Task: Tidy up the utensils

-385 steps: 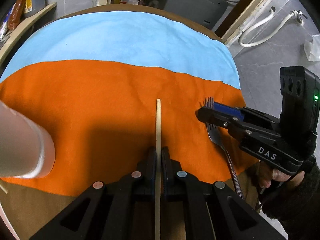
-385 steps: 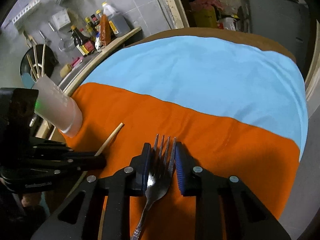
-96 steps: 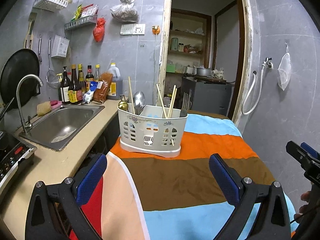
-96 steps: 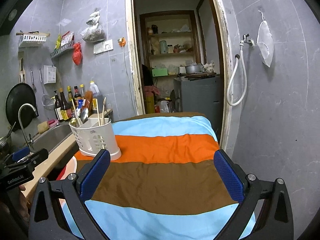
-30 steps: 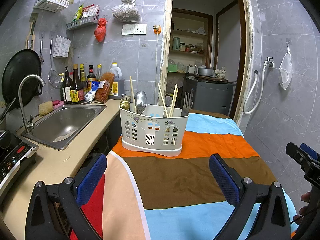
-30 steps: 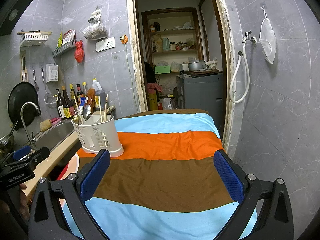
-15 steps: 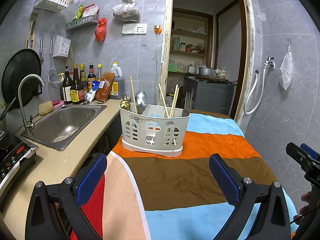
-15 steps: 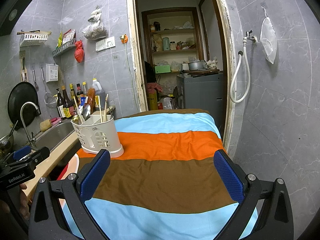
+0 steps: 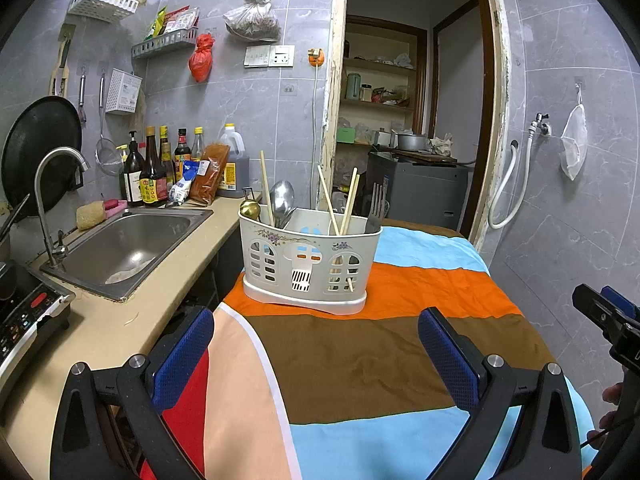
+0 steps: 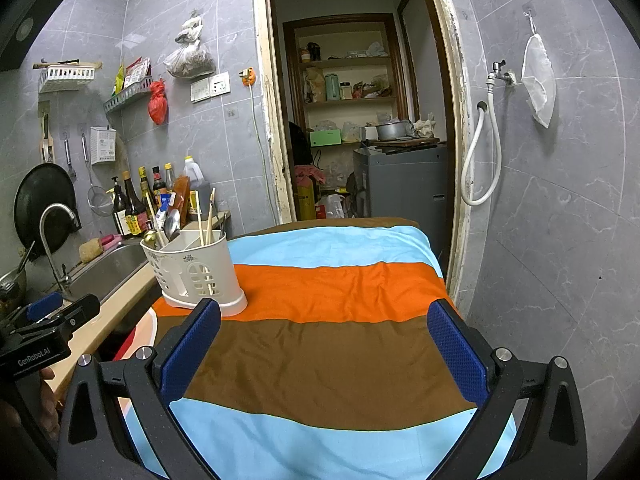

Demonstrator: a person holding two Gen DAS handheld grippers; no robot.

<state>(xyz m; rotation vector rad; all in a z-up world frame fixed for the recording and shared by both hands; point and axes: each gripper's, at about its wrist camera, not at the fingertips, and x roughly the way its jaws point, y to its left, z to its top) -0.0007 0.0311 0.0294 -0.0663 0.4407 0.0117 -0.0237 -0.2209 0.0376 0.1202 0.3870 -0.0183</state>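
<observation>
A white plastic utensil caddy (image 9: 308, 258) stands on the orange stripe of the striped tablecloth (image 9: 360, 356); it also shows in the right wrist view (image 10: 198, 276). It holds chopsticks (image 9: 340, 202), a spoon (image 9: 281, 200), a fork (image 9: 376, 206) and a gold ladle (image 9: 251, 208), all upright. My left gripper (image 9: 316, 356) is open and empty, held back above the cloth's near end. My right gripper (image 10: 324, 354) is open and empty, to the right of the caddy. Each gripper shows at the edge of the other's view.
A steel sink (image 9: 128, 244) with a tap (image 9: 52, 200) lies left of the table on a beige counter. Sauce bottles (image 9: 152, 172) stand behind it. An induction hob (image 9: 24, 316) sits at the near left. A doorway (image 10: 360, 120) opens behind the table; a tiled wall stands on the right.
Over the last second almost nothing moved. About 13 seconds ago the left gripper held a chopstick and the right a fork on the cloth; both now stand in the caddy.
</observation>
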